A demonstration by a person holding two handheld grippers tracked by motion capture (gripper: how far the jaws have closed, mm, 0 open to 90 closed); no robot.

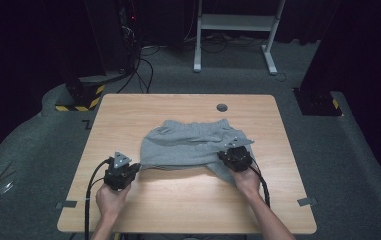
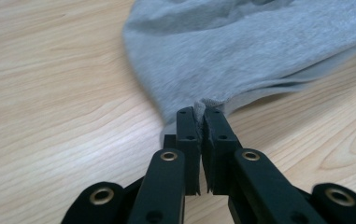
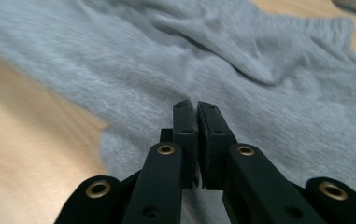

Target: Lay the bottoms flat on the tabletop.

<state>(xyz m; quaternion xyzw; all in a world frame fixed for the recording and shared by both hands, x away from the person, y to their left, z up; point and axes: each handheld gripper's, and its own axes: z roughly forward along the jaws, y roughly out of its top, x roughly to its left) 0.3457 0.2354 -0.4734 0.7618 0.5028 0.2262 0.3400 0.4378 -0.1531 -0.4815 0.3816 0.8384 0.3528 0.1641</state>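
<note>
Grey sweat shorts (image 1: pixel 188 142) lie in the middle of the wooden table (image 1: pixel 178 200), waistband toward the far edge. My left gripper (image 1: pixel 138 167) sits at the shorts' near left corner. Its jaws are shut on a small bunch of hem, seen up close in the left gripper view (image 2: pixel 202 111), where the shorts (image 2: pixel 241 51) stretch away. My right gripper (image 1: pixel 222 156) is at the near right leg, and its jaws (image 3: pixel 196 106) are pressed together on the grey cloth (image 3: pixel 269 93). The near edge of the cloth runs taut between the two grippers.
A round cable hole (image 1: pixel 222 107) sits near the table's far edge. Two bits of tape (image 1: pixel 67 204) (image 1: pixel 305 201) mark the near corners. Beyond the table stand a white desk frame (image 1: pixel 235 22), floor cables (image 1: pixel 140 70) and a yellow-black striped base (image 1: pixel 80 97).
</note>
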